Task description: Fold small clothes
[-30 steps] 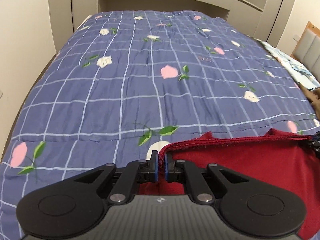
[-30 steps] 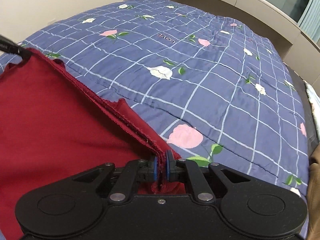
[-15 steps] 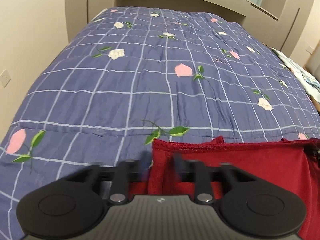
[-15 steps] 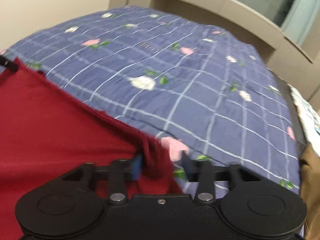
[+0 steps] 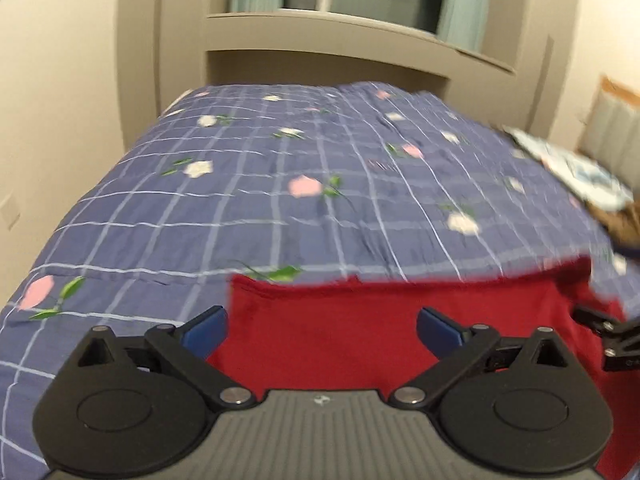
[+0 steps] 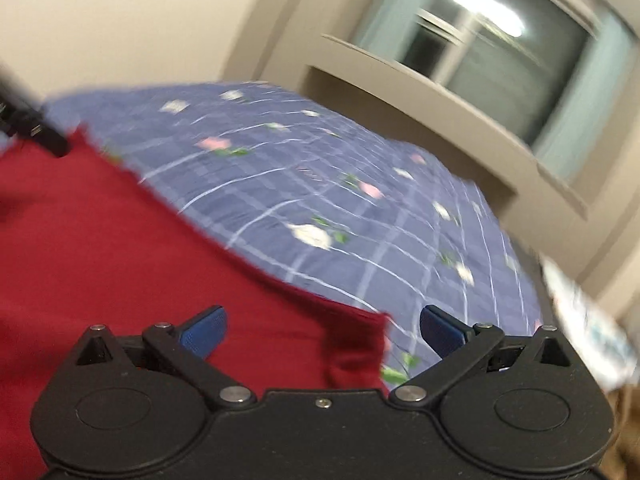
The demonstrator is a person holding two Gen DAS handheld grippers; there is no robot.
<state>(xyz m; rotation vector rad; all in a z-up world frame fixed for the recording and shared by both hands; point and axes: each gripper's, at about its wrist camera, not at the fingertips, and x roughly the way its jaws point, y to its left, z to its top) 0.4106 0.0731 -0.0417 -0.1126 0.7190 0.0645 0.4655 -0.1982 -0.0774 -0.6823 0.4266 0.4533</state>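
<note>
Left black two-finger gripper (image 5: 320,330): jaws spread wide, blue-padded fingertips (image 5: 204,330) far apart, nothing between them. Right black two-finger gripper (image 6: 322,330): jaws likewise spread wide, blue pads (image 6: 440,330) apart and gripping nothing. Its linkage shows at the right edge of the left wrist view (image 5: 612,336).

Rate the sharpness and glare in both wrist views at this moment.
Left wrist view: motion blur smears the quilt and the edge of the red cloth, while the left gripper itself stays crisp. Right wrist view: heavier blur, strongest on the quilt, plus a bright light reflected in the window; the right gripper is sharp.
</note>
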